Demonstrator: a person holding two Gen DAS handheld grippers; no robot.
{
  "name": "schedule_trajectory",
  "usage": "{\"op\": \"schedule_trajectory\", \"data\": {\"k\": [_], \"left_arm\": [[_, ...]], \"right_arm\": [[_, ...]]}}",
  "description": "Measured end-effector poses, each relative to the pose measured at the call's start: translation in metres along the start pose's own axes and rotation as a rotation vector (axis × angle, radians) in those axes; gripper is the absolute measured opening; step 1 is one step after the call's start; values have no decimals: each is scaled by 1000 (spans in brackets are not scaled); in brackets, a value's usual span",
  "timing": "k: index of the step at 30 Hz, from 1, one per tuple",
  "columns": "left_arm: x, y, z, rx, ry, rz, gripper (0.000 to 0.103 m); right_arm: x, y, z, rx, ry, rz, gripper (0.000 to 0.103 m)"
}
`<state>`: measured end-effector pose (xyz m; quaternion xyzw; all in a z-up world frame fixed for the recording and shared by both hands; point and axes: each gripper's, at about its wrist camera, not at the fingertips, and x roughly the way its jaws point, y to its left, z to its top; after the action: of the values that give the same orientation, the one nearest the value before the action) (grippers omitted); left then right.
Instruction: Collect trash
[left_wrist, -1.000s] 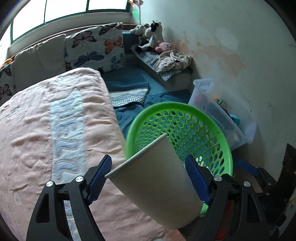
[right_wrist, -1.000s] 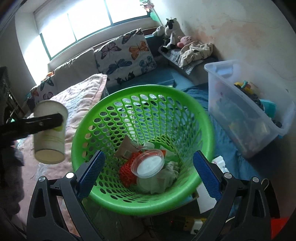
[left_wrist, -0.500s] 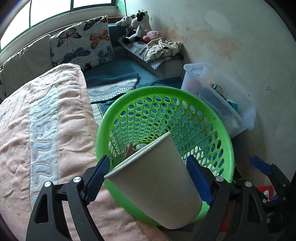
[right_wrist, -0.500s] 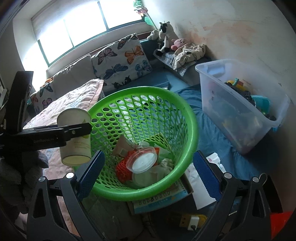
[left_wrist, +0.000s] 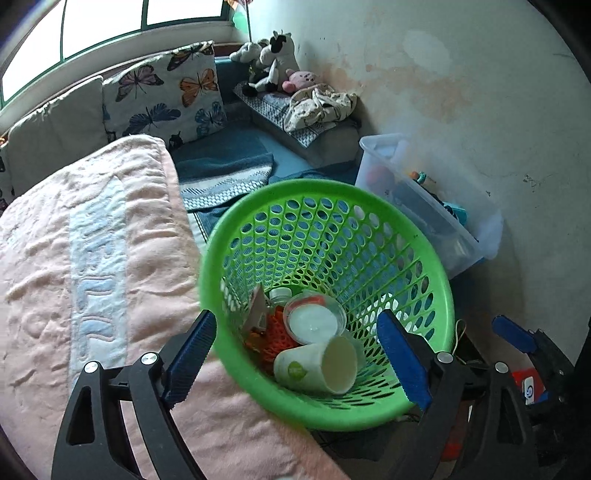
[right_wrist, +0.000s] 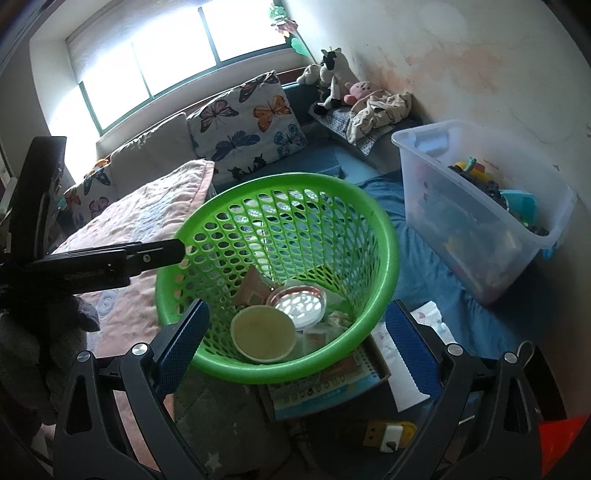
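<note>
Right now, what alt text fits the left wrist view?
A paper cup lies on its side inside a green basket, atop other trash. The left hand-held gripper, jaws opening and empty, hangs above it, beside a pink blanket.

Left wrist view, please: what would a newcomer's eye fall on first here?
The bright green basket fills the middle, tilted toward the camera beside the pink blanket. In its bottom a white paper cup lies on its side among other trash, under a round clear lid. The left gripper frames it, jaws opening with nothing between them.
</note>
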<state>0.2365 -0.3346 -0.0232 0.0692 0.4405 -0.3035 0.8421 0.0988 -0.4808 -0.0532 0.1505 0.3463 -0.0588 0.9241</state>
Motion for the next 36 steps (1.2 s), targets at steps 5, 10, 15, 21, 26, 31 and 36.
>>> {"op": "schedule_trajectory", "data": {"k": [5, 10, 15, 21, 26, 31, 36], "left_arm": [[-25, 6, -8, 14, -44, 33, 89], [-51, 17, -22, 13, -87, 71, 90], [-74, 30, -37, 4, -117, 109, 91], [-102, 45, -57, -15, -161, 140, 93], [-120, 54, -73, -9, -186, 176, 94], [-140, 68, -92, -17, -207, 204, 95], [-158, 87, -112, -43, -222, 229, 96]], "right_arm": [[-9, 13, -3, -19, -3, -11, 95], [-18, 30, -9, -46, 4, -10, 95], [-24, 47, -15, -83, 14, 0, 95], [-31, 70, -23, -118, 22, 7, 95], [-37, 84, -26, -136, 24, 15, 95], [-43, 96, -29, -152, 19, 12, 95], [-47, 109, -32, -162, 20, 25, 95]]}}
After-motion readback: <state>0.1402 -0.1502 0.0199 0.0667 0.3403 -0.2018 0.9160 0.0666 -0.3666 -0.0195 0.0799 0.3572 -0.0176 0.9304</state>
